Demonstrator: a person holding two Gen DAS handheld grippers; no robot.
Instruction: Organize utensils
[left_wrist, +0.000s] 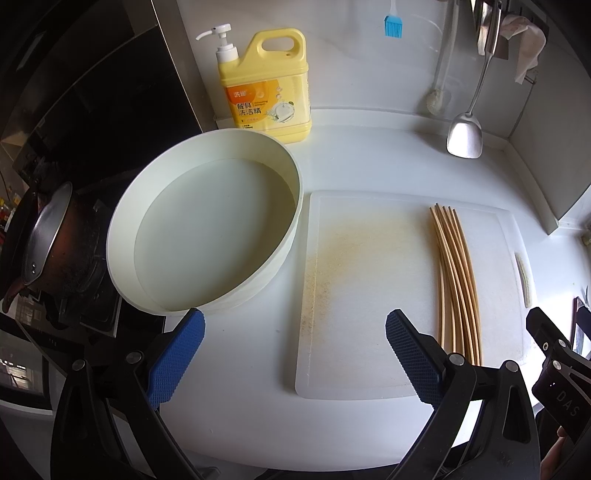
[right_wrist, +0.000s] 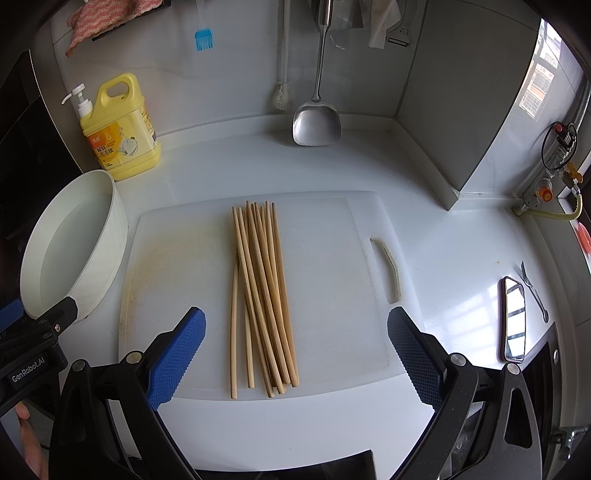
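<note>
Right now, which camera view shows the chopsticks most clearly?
The right wrist view: the chopsticks lie in the middle of the cutting board, seen end to end, between the open right claw. In the left wrist view the bundle sits off to the right, its near ends hidden behind the left claw.

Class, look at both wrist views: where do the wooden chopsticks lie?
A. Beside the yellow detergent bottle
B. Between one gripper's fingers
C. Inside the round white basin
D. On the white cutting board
D: the chopsticks lie in a loose bundle on the cutting board; both grippers are open and empty.
</note>
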